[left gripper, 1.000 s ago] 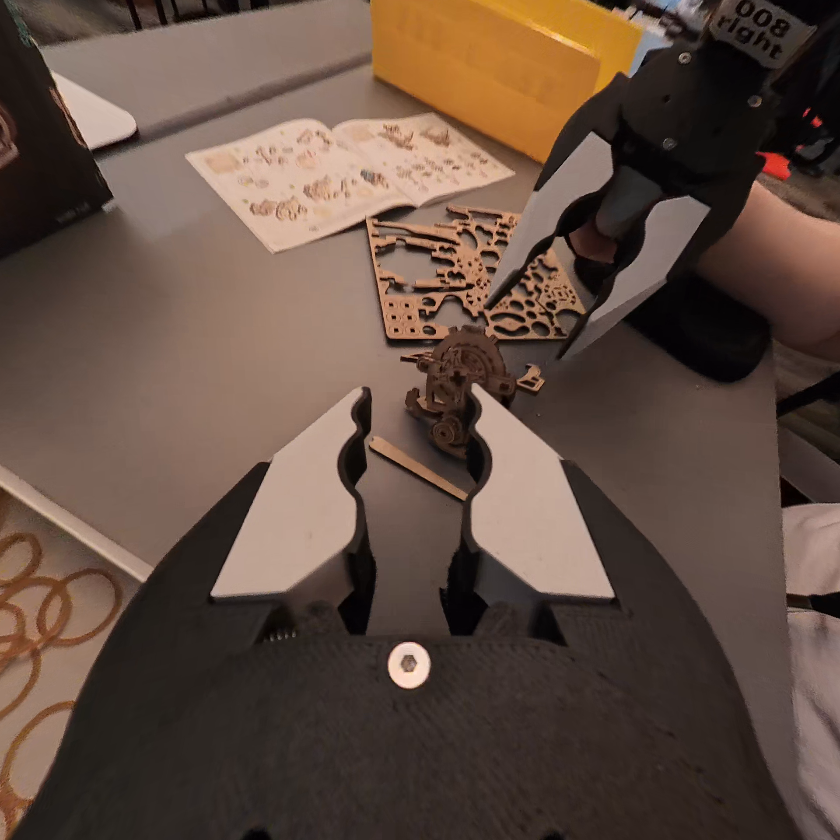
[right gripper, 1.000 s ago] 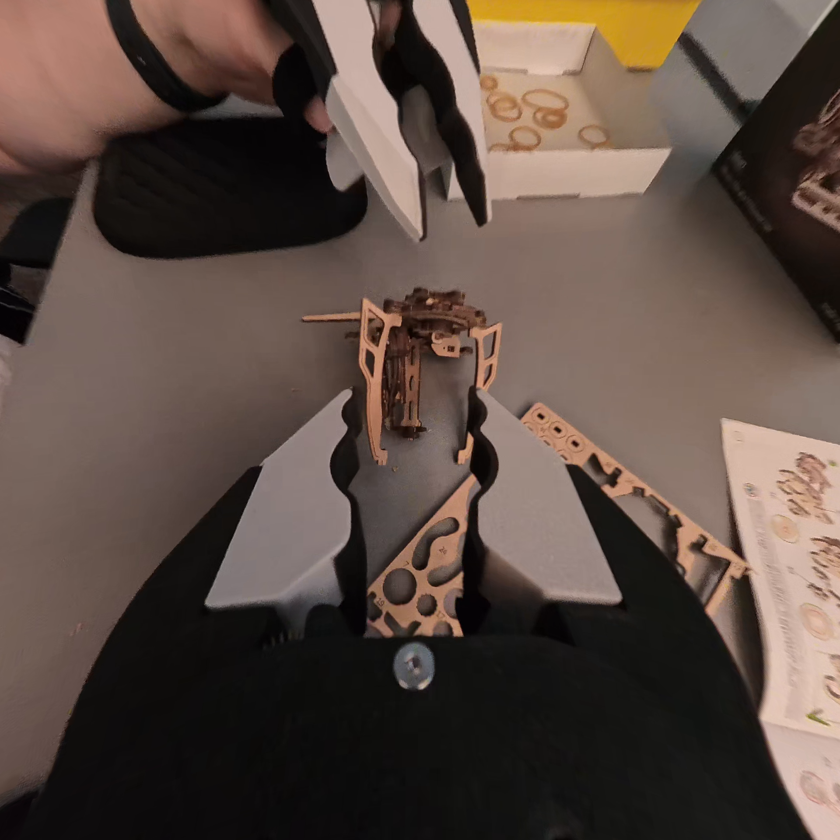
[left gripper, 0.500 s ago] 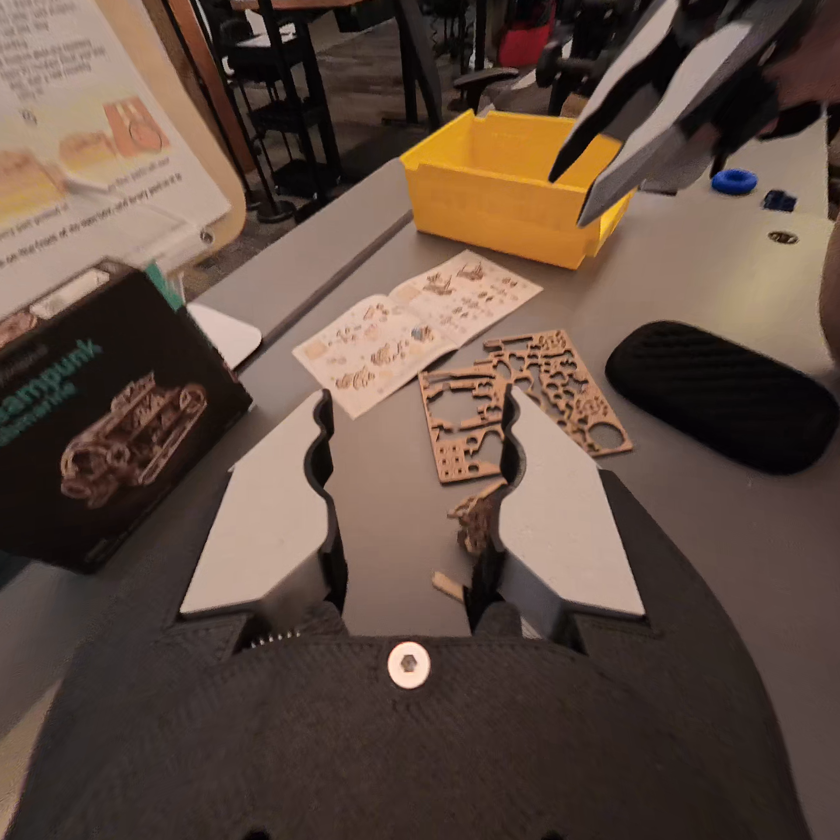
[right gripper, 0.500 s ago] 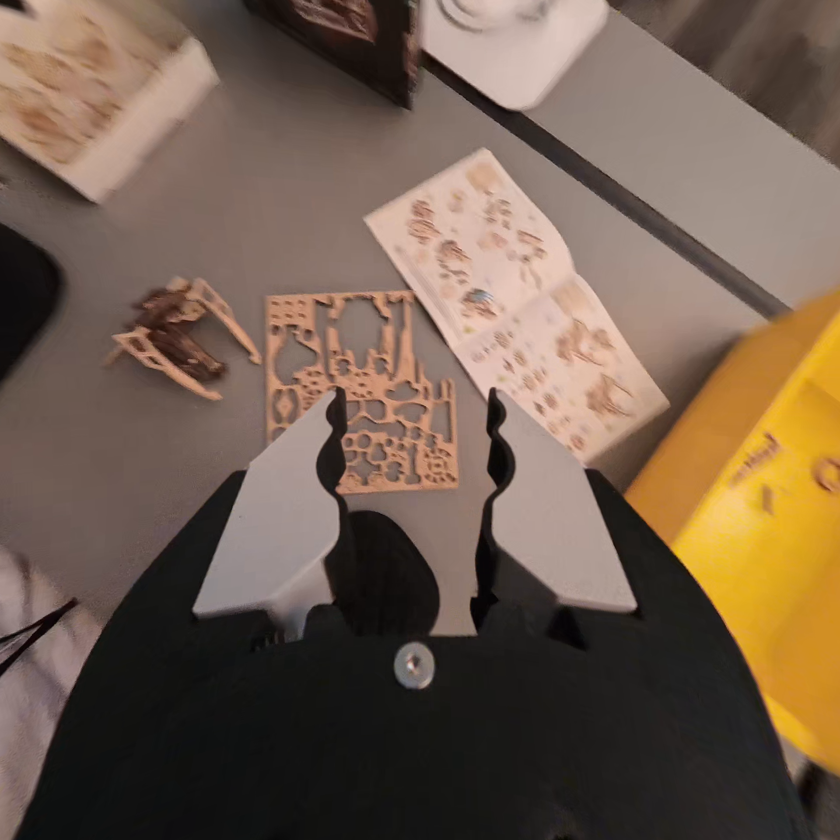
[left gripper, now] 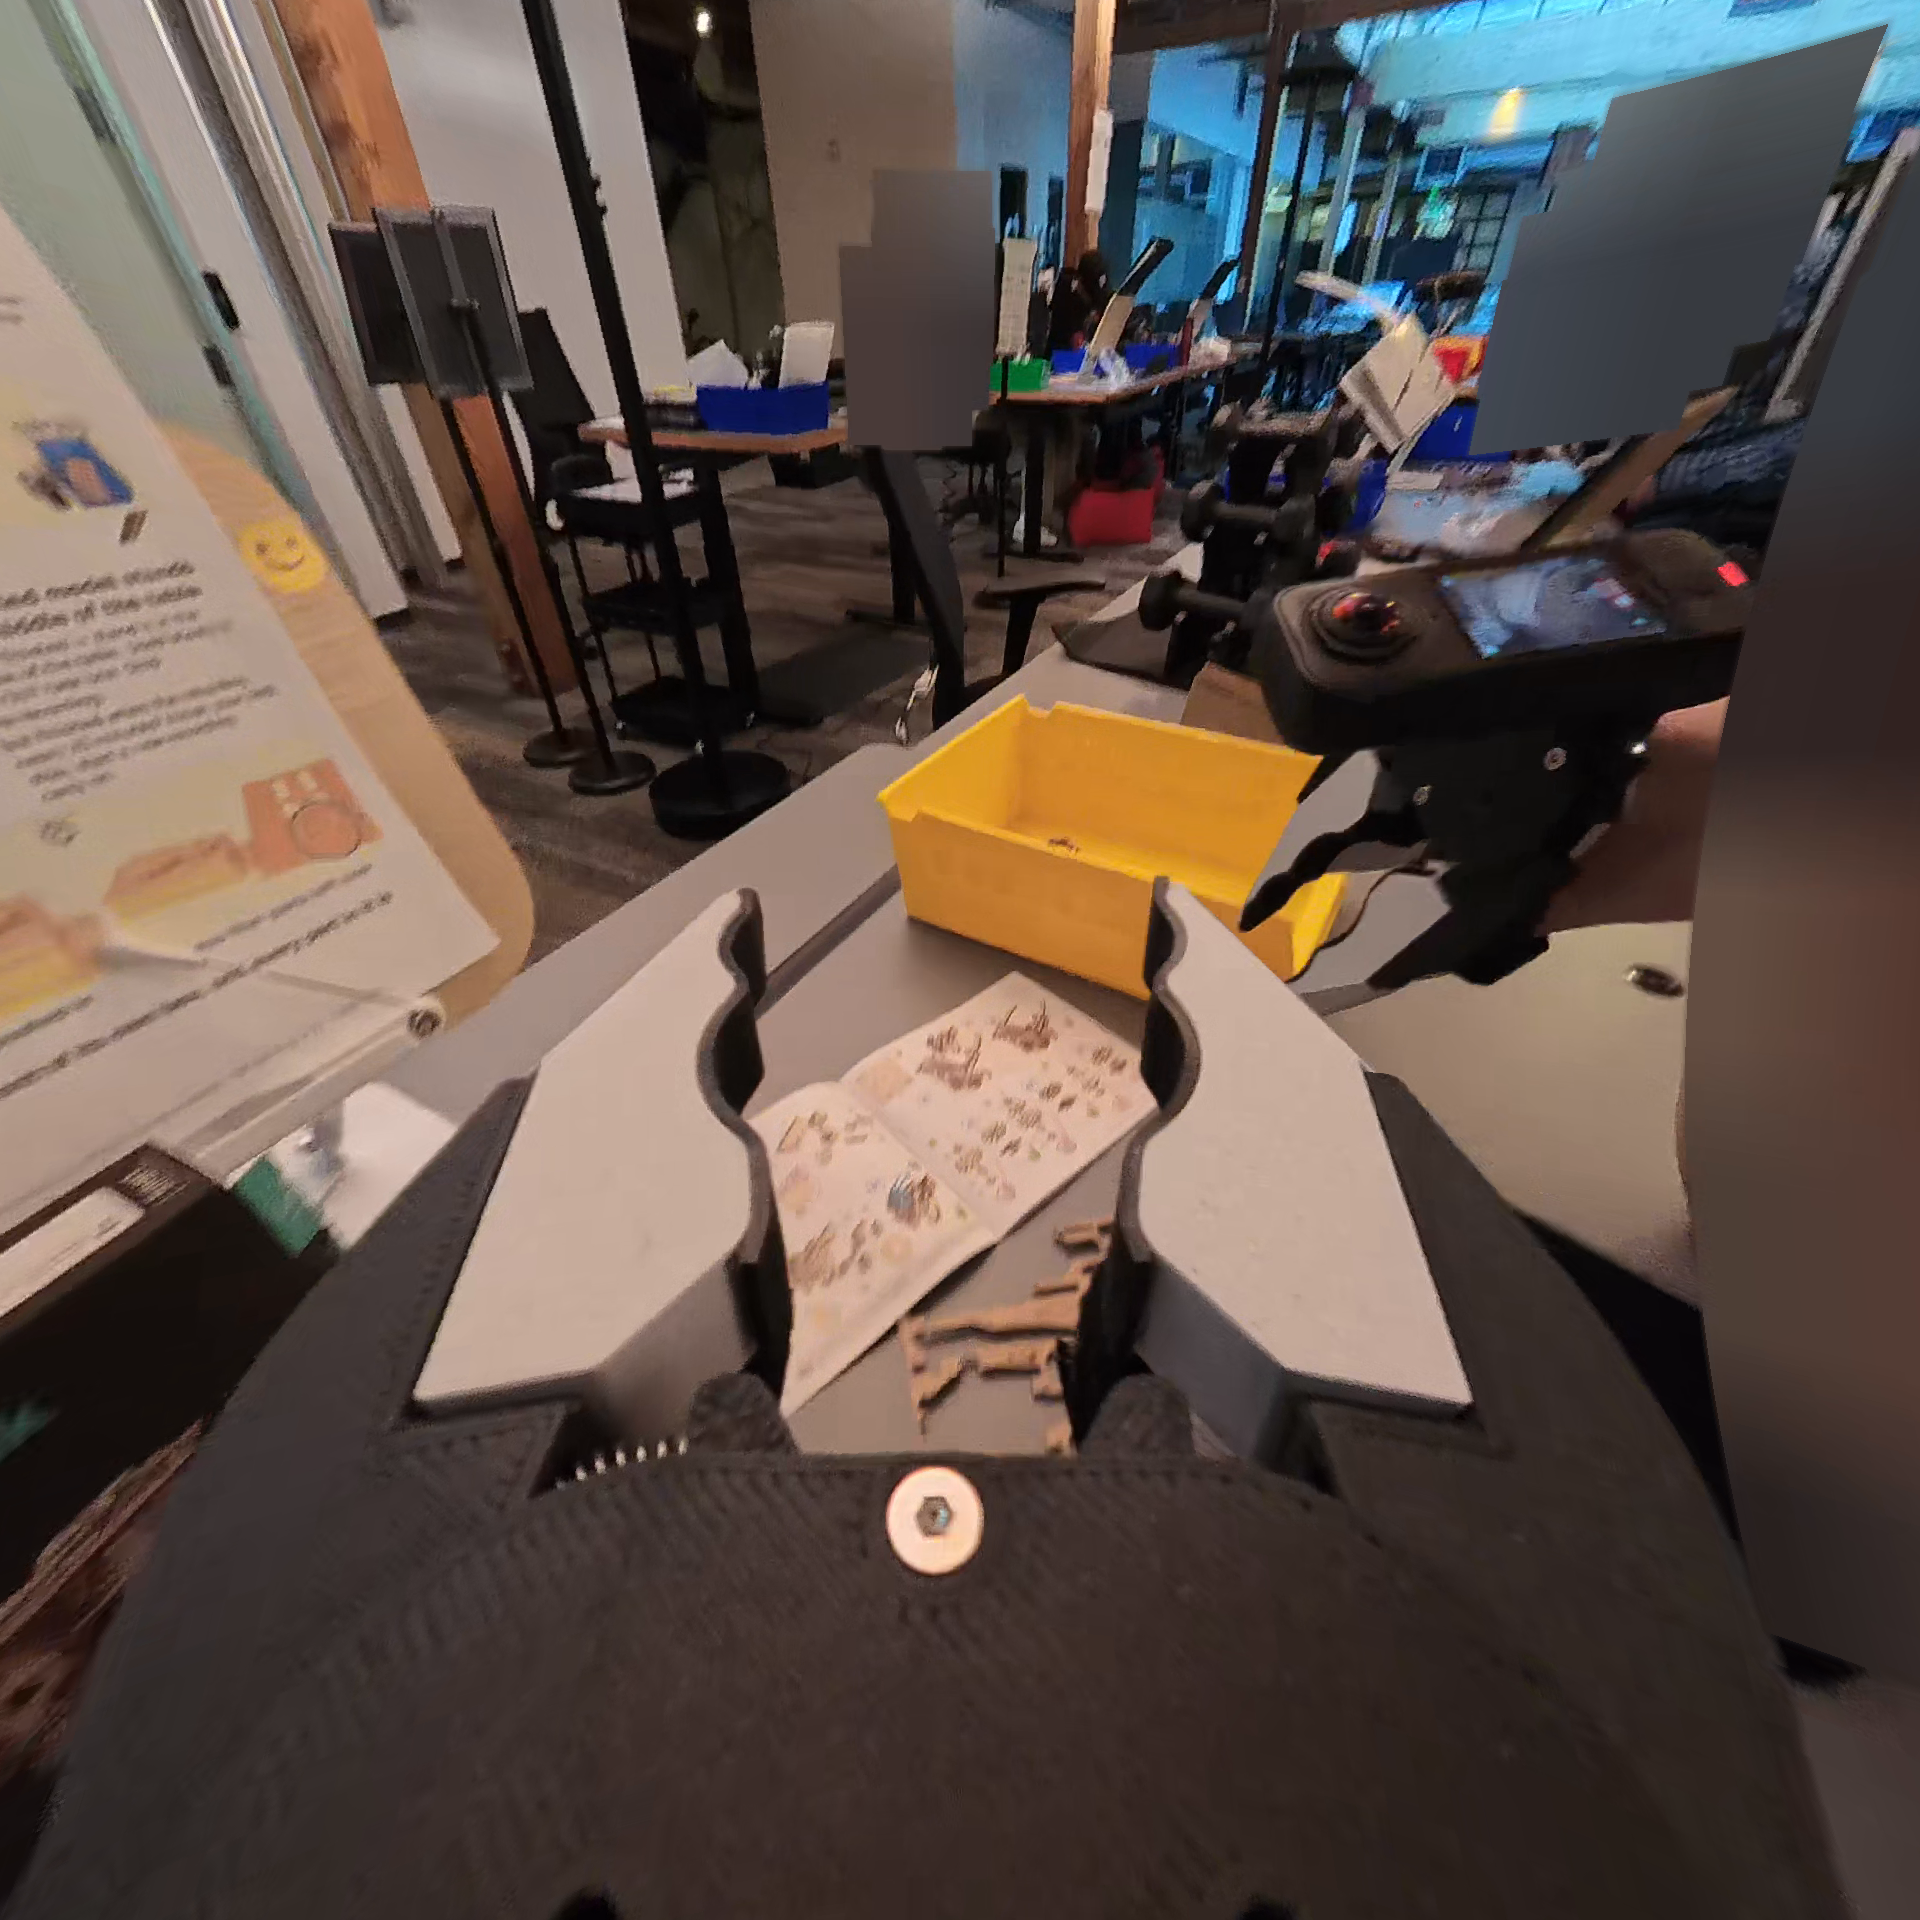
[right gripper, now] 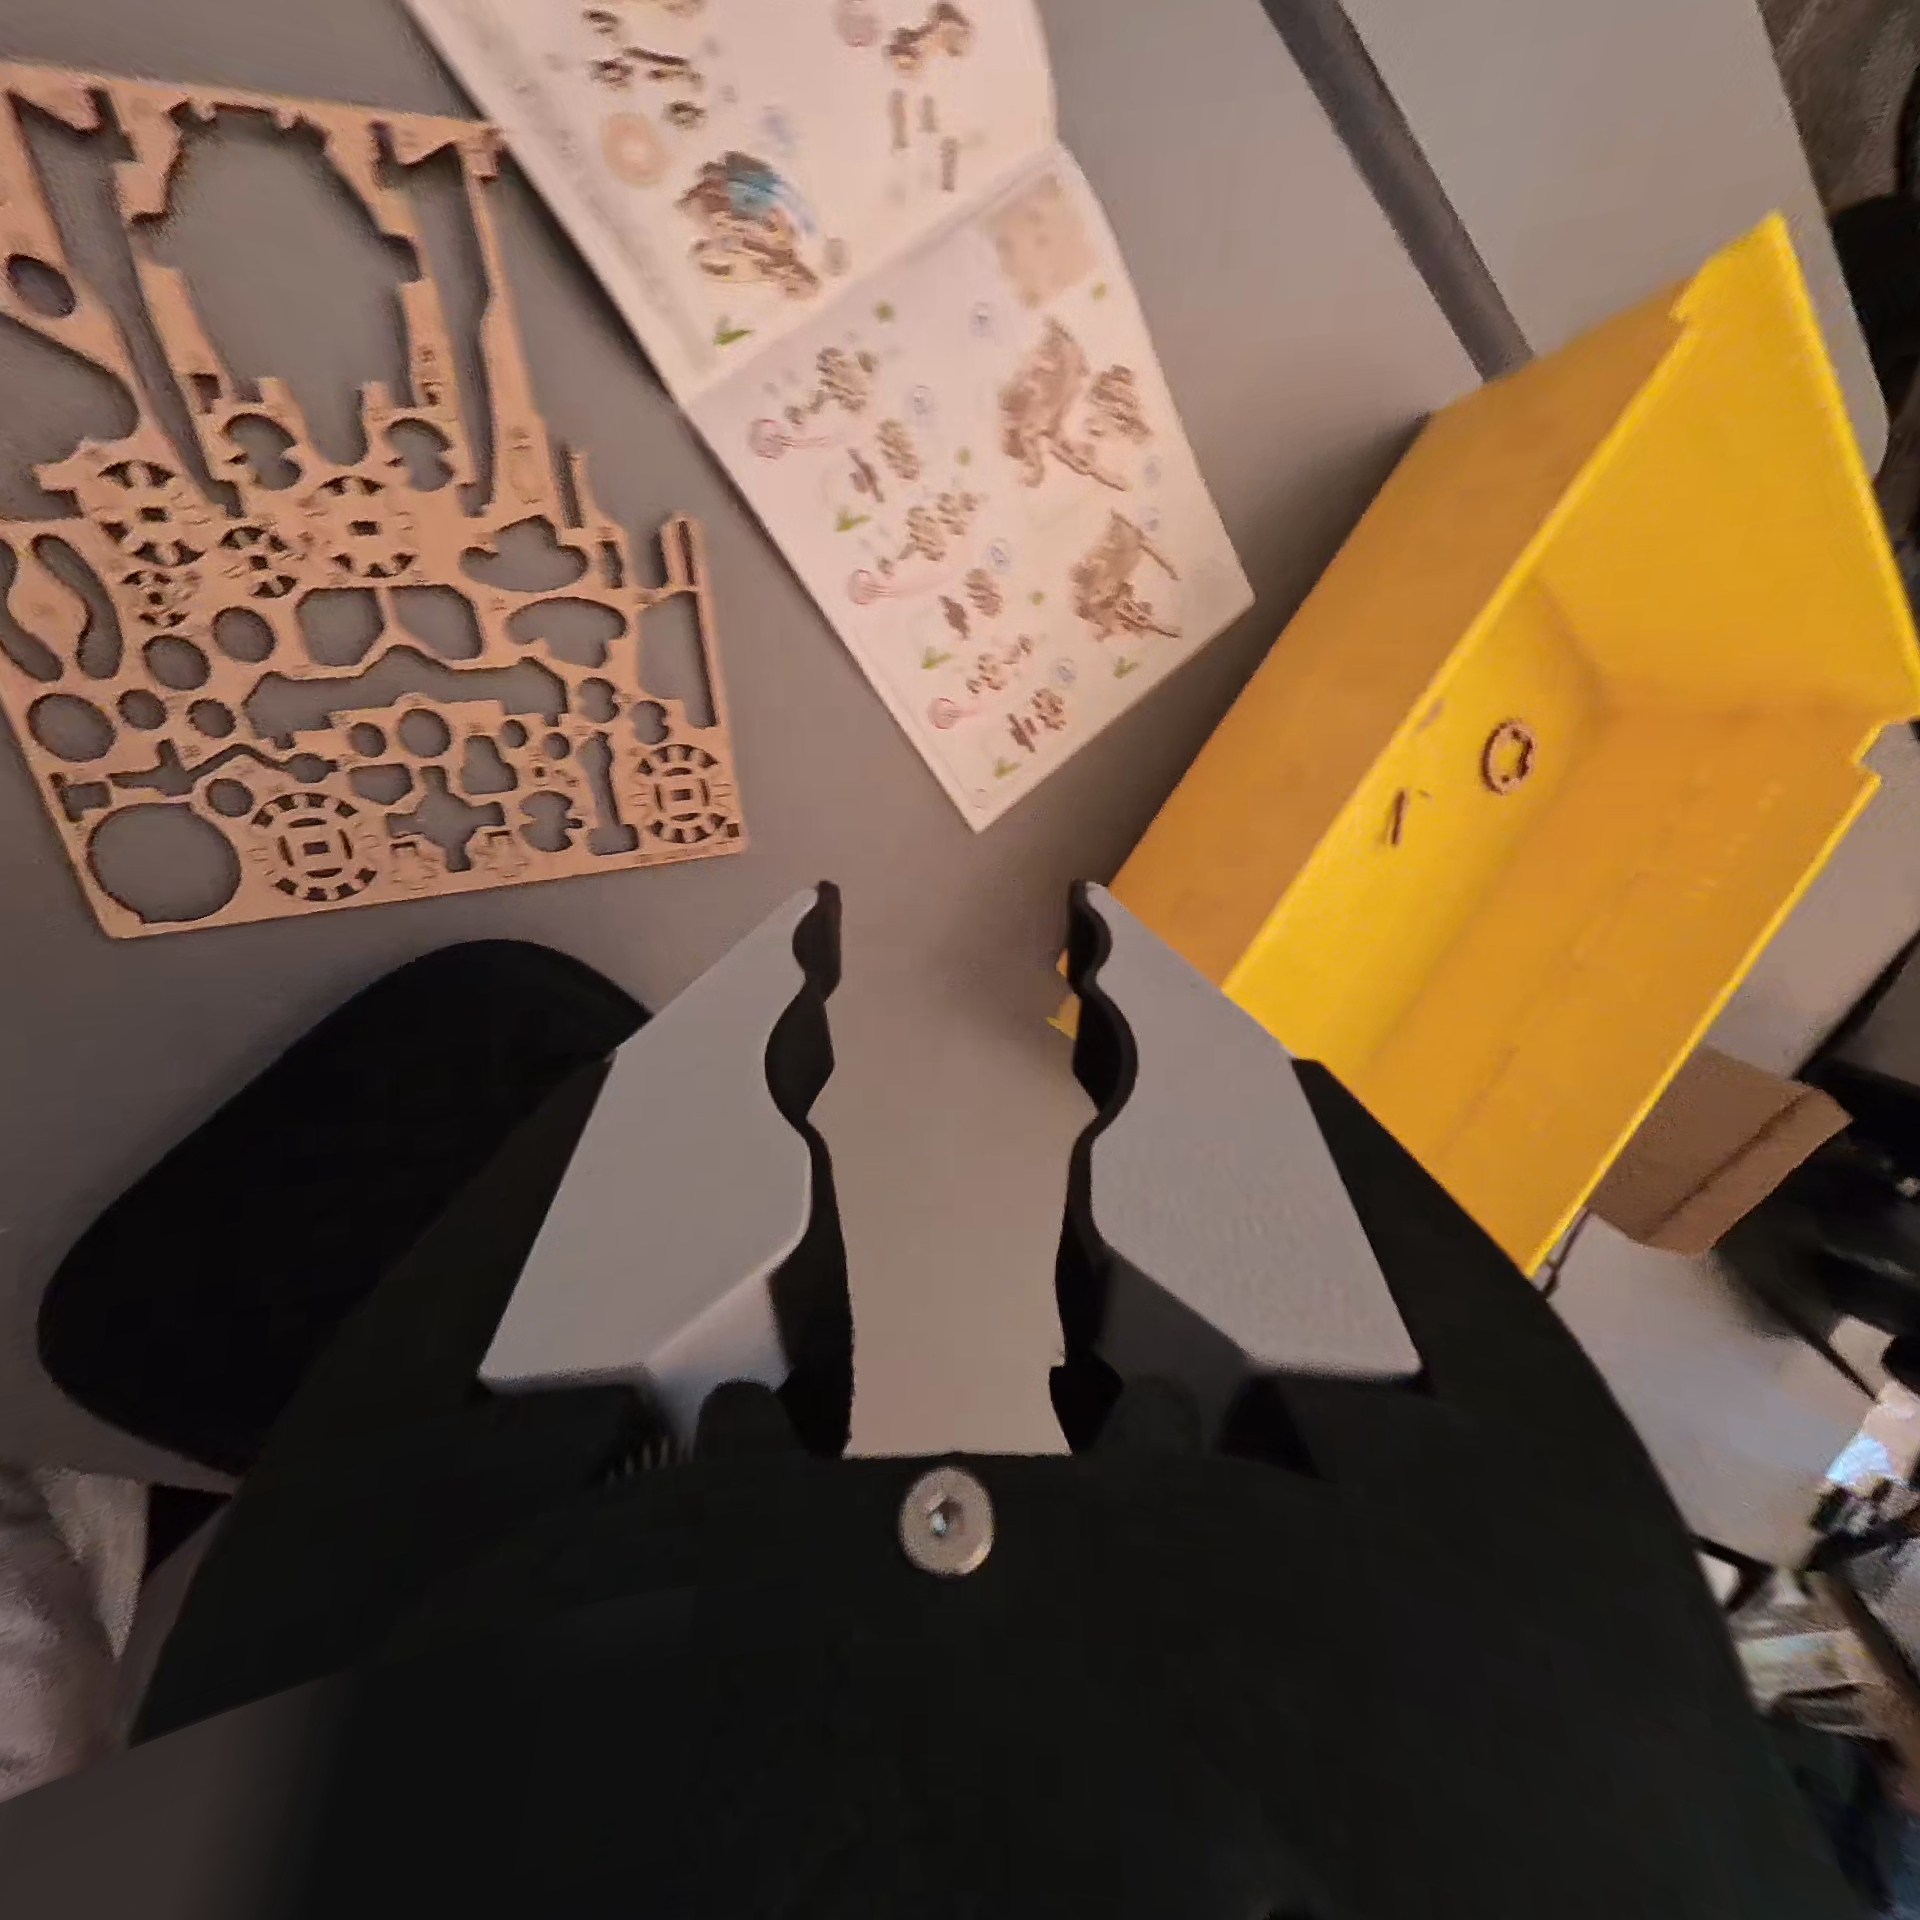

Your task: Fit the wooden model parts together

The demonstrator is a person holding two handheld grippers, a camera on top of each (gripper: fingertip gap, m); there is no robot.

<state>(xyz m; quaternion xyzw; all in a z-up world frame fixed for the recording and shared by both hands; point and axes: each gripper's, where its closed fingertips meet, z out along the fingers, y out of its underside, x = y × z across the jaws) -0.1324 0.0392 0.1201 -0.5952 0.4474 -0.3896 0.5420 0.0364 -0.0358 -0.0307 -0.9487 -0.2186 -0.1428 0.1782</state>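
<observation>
On the grey counter (right gripper: 935,1091), the wooden parts sheet (right gripper: 343,582) lies flat just left of the open instruction booklet (right gripper: 883,416); the yellow bin (right gripper: 1558,831) stands to the booklet's right. The right tongs (right gripper: 948,904), jaws wide and empty, hover between sheet and bin. The left tongs (left gripper: 951,914), likewise wide and empty, are raised above the booklet (left gripper: 935,1153), sheet corner (left gripper: 997,1340) below them.

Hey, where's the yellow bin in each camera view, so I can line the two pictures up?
Left wrist view: yellow bin sits upper centre, beyond the open jaws, just past the booklet.
Right wrist view: the bin fills the right side, right of the jaws.
Shared landmark: the open booklet, lying beside the bin in both.
</observation>
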